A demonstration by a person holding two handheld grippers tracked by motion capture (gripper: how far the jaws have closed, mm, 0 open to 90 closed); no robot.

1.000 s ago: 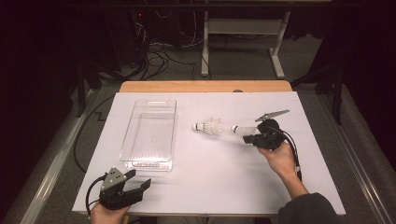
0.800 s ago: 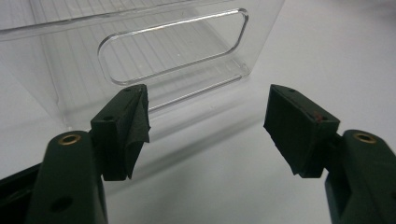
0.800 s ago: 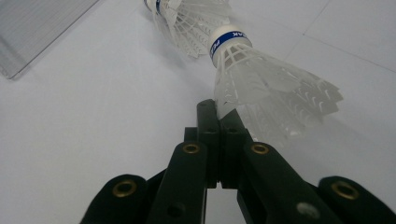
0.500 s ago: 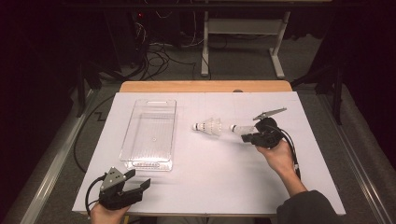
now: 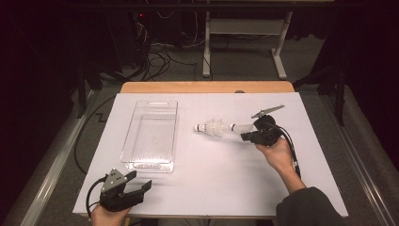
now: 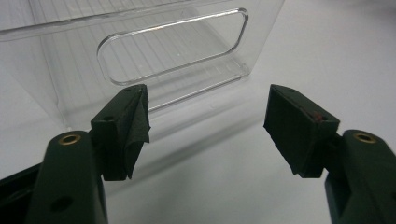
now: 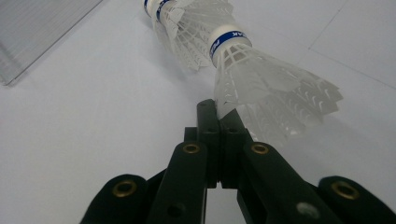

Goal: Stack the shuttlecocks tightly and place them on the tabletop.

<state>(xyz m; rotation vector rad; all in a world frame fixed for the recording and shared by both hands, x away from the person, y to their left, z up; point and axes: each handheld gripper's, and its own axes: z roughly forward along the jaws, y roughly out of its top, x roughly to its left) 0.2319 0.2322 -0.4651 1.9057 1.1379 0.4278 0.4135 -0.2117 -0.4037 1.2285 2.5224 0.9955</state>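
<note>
The near shuttlecock (image 7: 275, 88) is now pinched at its skirt edge by the right gripper (image 7: 219, 116) and little has shifted since; it lies on the table (image 5: 211, 165) beside the second shuttlecock (image 5: 210, 127). The left gripper (image 6: 205, 126) is held spread before the bin (image 5: 150, 136), likely the destination.

white shuttlecock (image 7: 266, 84), blue band, clear bin (image 5: 151, 134)

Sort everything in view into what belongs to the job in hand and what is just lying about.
In the job:
right gripper, shut on the skirt of the near white plastic shuttlecock
far white shuttlecock
clear plastic bin

Lying about:
left gripper, open, idle
cables on the floor
</note>
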